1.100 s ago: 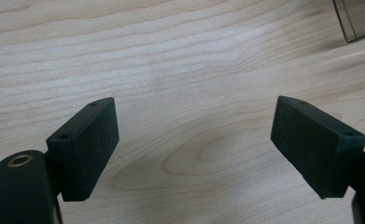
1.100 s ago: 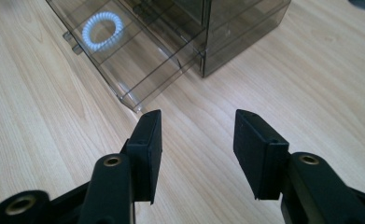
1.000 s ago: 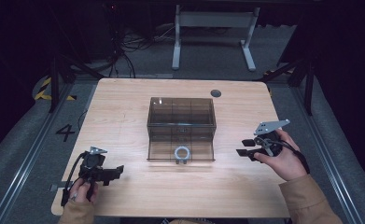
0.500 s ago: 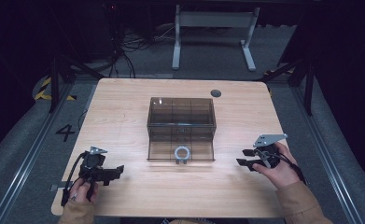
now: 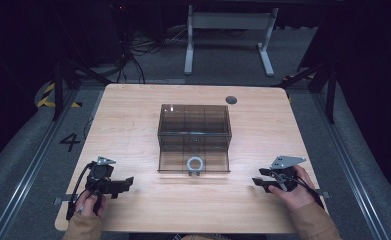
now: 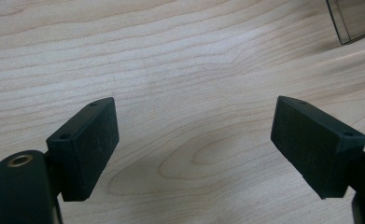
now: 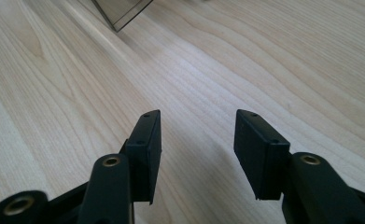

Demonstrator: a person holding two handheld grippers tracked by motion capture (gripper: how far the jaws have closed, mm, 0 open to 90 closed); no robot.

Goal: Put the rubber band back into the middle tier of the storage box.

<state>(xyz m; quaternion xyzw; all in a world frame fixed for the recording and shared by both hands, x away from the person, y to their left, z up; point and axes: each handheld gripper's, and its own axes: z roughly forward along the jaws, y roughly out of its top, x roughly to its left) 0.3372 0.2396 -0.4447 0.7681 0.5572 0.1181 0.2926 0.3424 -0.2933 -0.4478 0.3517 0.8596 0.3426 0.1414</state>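
Observation:
A smoky transparent box (image 5: 194, 137) with inner dividers stands in the middle of the wooden table (image 5: 133, 110). A pale ring handle (image 5: 195, 164) hangs on its near face. My left gripper (image 5: 124, 182) rests low at the table's front left, jaws wide open over bare wood (image 6: 194, 121), with a corner of the box (image 6: 355, 18) at the upper right. My right gripper (image 5: 260, 178) sits at the front right, held by a hand, jaws open with nothing between them (image 7: 196, 130). A box corner (image 7: 122, 11) shows ahead of it.
A dark round grommet (image 5: 231, 100) is set in the table near its far edge. Grey floor rails run along both sides, with a painted 4 (image 5: 70, 141) at the left. A white stand (image 5: 228, 30) and cables lie beyond the table.
My right gripper has come down and slightly nearer the front edge, from raised above the table to resting low. The left gripper has stayed put.

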